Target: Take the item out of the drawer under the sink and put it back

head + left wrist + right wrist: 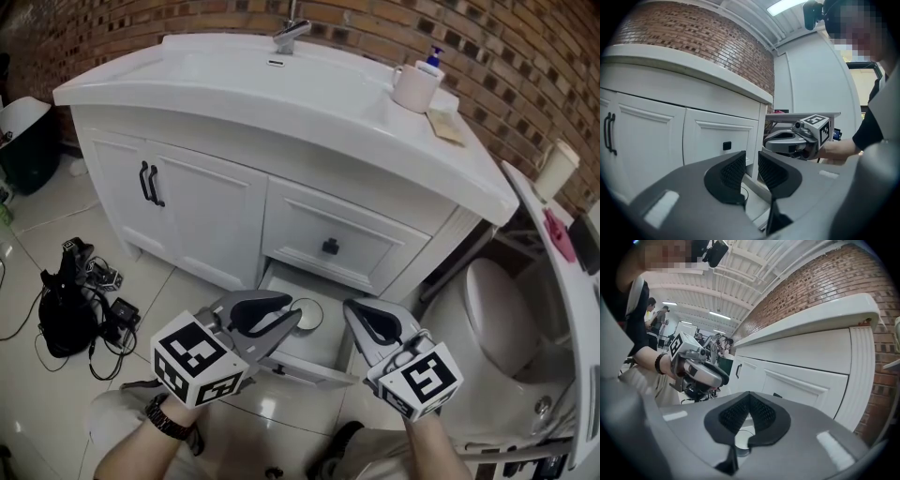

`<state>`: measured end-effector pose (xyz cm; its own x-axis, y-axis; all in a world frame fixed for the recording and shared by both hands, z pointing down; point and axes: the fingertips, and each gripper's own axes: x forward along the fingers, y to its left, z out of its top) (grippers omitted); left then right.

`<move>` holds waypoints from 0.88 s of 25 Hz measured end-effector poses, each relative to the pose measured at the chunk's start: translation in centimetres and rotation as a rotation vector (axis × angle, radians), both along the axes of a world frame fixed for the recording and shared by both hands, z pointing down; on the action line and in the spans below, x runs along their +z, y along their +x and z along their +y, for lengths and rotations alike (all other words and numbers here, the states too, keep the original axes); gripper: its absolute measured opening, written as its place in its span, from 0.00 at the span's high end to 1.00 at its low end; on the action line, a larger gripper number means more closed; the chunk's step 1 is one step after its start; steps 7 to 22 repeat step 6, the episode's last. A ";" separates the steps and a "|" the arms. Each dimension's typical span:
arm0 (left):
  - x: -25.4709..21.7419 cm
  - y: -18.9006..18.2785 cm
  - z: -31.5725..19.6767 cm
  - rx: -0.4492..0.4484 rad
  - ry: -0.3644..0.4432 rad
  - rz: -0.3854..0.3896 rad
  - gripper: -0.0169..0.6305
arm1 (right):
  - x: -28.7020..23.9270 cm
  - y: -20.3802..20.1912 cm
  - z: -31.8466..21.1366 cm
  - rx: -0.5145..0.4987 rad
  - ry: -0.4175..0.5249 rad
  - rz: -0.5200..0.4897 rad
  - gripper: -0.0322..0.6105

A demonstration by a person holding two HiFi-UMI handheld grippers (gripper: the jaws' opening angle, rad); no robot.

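The low drawer [302, 356] under the white sink vanity [281, 112] stands pulled out. A round white item [307, 315] lies inside it, also seen as a round white item [739, 440] below the right jaws. My left gripper [292, 317] hovers over the drawer's left part, its pads a narrow gap apart with nothing between them [751, 165]. To its right, my right gripper [352, 307] hangs over the drawer with its pads [749, 400] pressed together and holding nothing. The two grippers face each other, apart.
Above the open drawer is a shut drawer with a black knob [330, 247]. Two cabinet doors with black handles [150, 184] are on the left. A toilet [506, 323] stands close on the right. Black gear and cables [75, 305] lie on the floor to the left.
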<state>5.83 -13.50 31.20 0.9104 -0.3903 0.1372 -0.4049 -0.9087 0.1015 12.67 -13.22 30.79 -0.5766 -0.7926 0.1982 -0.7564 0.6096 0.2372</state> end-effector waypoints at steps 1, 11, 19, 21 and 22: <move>0.0 0.0 0.0 0.001 0.000 -0.001 0.82 | -0.1 0.0 0.0 0.004 0.002 0.002 0.95; -0.2 -0.1 0.1 0.011 0.005 0.004 0.83 | -0.4 0.5 -0.4 0.051 0.017 0.014 0.95; -0.2 -0.1 0.1 0.011 0.005 0.004 0.83 | -0.4 0.5 -0.4 0.051 0.017 0.014 0.95; -0.2 -0.1 0.1 0.011 0.005 0.004 0.83 | -0.4 0.5 -0.4 0.051 0.017 0.014 0.95; -0.2 -0.1 0.1 0.011 0.005 0.004 0.83 | -0.4 0.5 -0.4 0.051 0.017 0.014 0.95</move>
